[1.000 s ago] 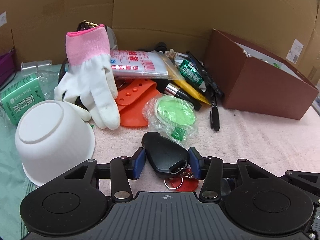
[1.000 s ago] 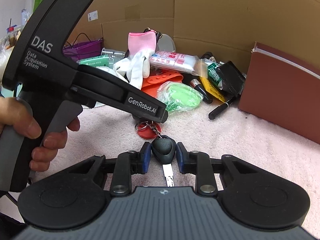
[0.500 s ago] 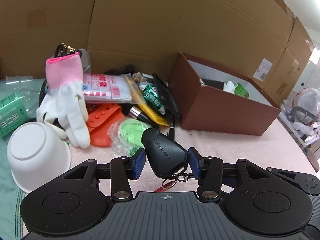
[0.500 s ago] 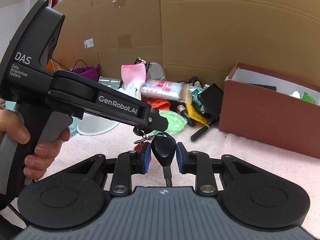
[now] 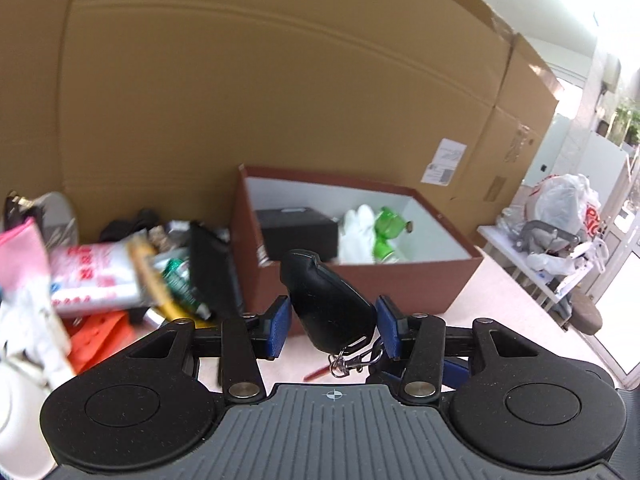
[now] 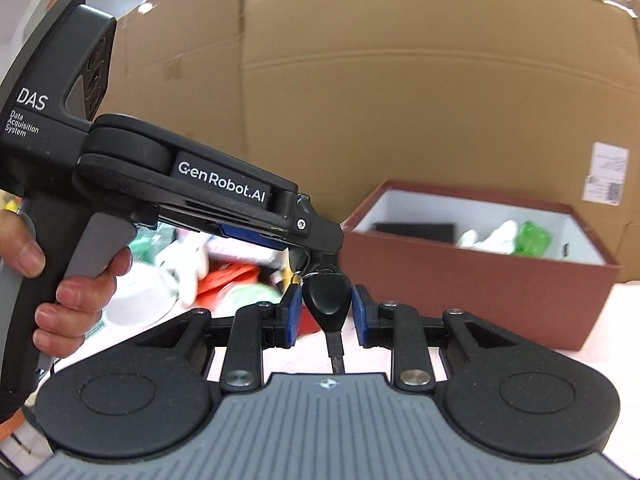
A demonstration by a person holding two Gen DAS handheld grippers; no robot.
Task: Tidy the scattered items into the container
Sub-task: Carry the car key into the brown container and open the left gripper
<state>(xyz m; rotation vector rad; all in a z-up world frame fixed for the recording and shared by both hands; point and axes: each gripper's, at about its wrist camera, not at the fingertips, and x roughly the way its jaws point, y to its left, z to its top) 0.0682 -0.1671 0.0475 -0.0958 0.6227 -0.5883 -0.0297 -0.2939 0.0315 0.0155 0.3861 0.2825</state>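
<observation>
My left gripper [image 5: 330, 320] is shut on a black key fob [image 5: 326, 300] with a metal clasp hanging under it. My right gripper [image 6: 326, 312] is shut on a black car key [image 6: 327, 300] of the same bunch, its blade pointing back at me. Both hold the bunch in the air, in front of the open brown box [image 5: 400, 276], which also shows in the right wrist view [image 6: 480, 280]. The box holds a black case [image 5: 298, 232], a white glove and a green item. The left gripper's body [image 6: 224, 196] fills the left of the right wrist view.
Scattered items lie left of the box: a white packet with red print [image 5: 92, 276], an orange piece [image 5: 100, 336], a pink-cuffed white glove [image 5: 20, 272], a white bowl [image 6: 136, 300]. Cardboard walls stand behind. A side table with bags [image 5: 560, 232] is at far right.
Both grippers have lifted the key bunch off the pink cloth and swung right toward the box. The box interior now shows; the pile has slid left.
</observation>
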